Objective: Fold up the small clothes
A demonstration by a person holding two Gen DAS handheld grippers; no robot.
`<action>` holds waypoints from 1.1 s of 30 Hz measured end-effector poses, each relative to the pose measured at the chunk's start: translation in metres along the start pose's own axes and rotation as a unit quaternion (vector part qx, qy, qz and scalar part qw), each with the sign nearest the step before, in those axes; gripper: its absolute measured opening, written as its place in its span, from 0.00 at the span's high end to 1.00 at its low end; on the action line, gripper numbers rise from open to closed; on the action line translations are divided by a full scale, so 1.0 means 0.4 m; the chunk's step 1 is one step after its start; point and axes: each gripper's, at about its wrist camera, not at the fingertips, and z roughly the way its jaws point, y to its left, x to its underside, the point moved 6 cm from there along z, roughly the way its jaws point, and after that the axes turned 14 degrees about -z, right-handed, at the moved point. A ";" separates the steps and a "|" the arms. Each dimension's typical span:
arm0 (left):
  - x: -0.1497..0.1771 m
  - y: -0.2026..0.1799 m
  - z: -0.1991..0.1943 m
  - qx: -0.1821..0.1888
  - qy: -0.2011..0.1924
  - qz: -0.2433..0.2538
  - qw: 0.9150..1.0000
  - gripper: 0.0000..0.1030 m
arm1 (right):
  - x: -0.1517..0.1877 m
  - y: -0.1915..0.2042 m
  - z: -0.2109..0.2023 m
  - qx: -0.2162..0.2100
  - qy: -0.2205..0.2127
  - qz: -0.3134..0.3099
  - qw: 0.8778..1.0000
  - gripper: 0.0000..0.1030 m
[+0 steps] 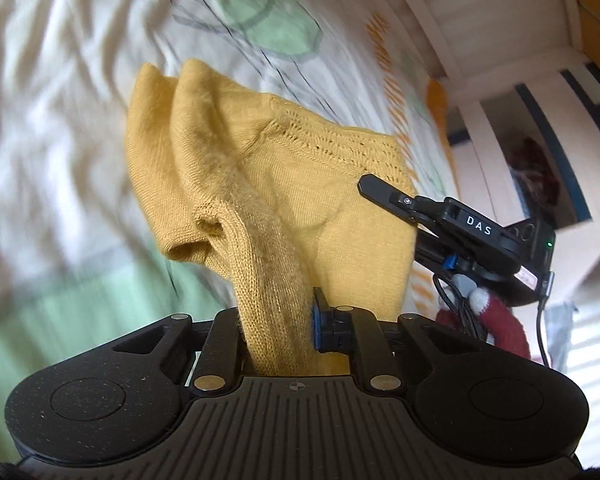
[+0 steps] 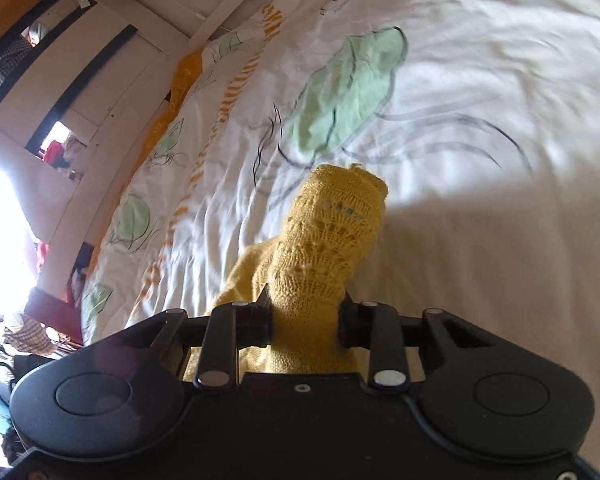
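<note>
A small mustard-yellow knitted garment (image 1: 268, 184) hangs lifted above the bed, stretched between both grippers. My left gripper (image 1: 278, 332) is shut on a bunched plain-knit edge of it at the bottom of the left wrist view. In that same view the right gripper (image 1: 384, 192) reaches in from the right and holds the garment's lacy far edge. From the right wrist view, my right gripper (image 2: 304, 320) is shut on a thick fold of the lace-patterned knit (image 2: 324, 236), which rises ahead of the fingers and hides their tips.
Beneath lies a rumpled white duvet (image 2: 480, 140) printed with green leaves (image 2: 348, 88) and orange stripes. A white slatted bed frame (image 1: 496, 128) runs along the bed's side. A red and white soft toy (image 1: 496, 316) sits beside the bed, near a black cable (image 1: 544, 328).
</note>
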 end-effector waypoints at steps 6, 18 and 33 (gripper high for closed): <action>0.183 -0.011 0.010 0.004 0.032 0.018 0.999 0.85 | 0.132 -0.003 -0.131 0.002 0.023 0.024 0.999 0.60; 0.264 0.055 0.014 -0.130 -0.063 0.128 0.981 0.74 | 0.184 -0.077 -0.228 0.159 -0.068 0.001 0.985 0.56; 0.328 -0.058 -0.125 -0.125 -0.087 0.213 0.965 0.61 | 0.211 -0.023 -0.271 0.192 -0.110 -0.068 0.973 0.46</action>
